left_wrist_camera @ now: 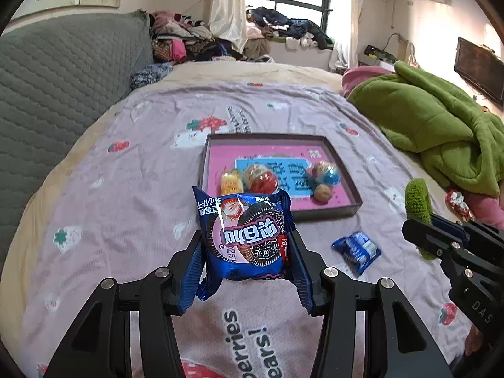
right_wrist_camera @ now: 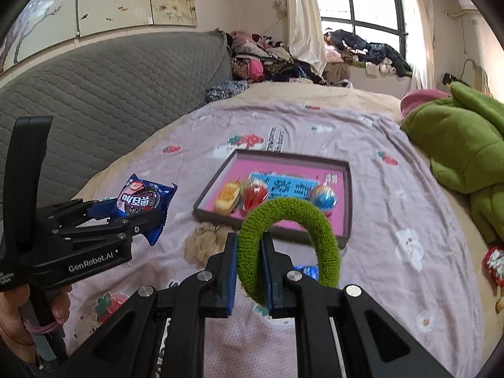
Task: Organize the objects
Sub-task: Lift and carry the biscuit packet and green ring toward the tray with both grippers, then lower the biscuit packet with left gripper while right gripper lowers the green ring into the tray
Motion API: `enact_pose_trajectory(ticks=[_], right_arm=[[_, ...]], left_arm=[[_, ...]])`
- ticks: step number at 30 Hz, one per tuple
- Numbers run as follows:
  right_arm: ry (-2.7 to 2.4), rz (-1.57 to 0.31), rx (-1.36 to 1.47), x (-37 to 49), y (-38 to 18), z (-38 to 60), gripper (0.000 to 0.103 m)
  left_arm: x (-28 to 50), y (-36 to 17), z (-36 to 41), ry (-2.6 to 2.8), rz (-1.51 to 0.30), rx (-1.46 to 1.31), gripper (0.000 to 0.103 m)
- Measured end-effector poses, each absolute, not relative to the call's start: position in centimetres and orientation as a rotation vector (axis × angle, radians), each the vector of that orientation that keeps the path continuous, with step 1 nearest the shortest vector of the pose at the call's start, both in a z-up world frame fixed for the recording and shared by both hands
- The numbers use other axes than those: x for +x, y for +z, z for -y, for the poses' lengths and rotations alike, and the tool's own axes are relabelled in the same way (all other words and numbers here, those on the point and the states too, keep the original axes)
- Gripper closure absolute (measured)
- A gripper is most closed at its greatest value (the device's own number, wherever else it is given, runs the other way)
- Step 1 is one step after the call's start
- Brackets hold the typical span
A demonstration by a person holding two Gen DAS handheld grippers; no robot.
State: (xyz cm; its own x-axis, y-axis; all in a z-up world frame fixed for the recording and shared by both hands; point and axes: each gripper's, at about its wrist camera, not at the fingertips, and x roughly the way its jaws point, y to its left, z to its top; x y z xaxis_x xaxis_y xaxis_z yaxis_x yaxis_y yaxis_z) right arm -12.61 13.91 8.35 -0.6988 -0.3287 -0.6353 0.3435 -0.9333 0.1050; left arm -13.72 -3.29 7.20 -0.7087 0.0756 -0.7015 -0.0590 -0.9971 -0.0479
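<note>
My left gripper (left_wrist_camera: 245,249) is shut on a blue Oreo cookie packet (left_wrist_camera: 244,236) and holds it above the bed, just in front of the pink tray (left_wrist_camera: 217,154). The packet also shows in the right wrist view (right_wrist_camera: 141,201). My right gripper (right_wrist_camera: 250,264) is shut on a green fuzzy hair tie (right_wrist_camera: 302,220), held above the tray's near edge (right_wrist_camera: 345,237). The tray holds a yellow snack (left_wrist_camera: 231,182), a red ball candy (left_wrist_camera: 261,178), a blue ball candy (left_wrist_camera: 324,170) and a brown round one (left_wrist_camera: 323,192).
A second blue packet (left_wrist_camera: 356,250) lies on the pink strawberry sheet (left_wrist_camera: 126,189). A beige scrunchie (right_wrist_camera: 204,241) lies left of the tray. A green blanket (left_wrist_camera: 434,126) is at the right, a red wrapped item (left_wrist_camera: 458,203) beside it, a grey headboard (left_wrist_camera: 63,78) at the left.
</note>
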Motion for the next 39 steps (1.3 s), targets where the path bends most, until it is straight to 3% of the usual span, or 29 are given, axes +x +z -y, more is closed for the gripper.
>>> enact_pose_trajectory(ticks=[19, 39], right_arm=[[-2.677, -0.119, 0.882, -19.0, 12.6, -15.6, 0.089], [-2.678, -0.106, 0.858, -27.6, 9.7, -15.3, 0.089]], left_arm=[[-20.5, 11.1, 0.7, 2.863, -0.016, -1.066, 0.05], [-30.1, 7.0, 1.4, 2.886, 0.004, -1.057, 0.05]])
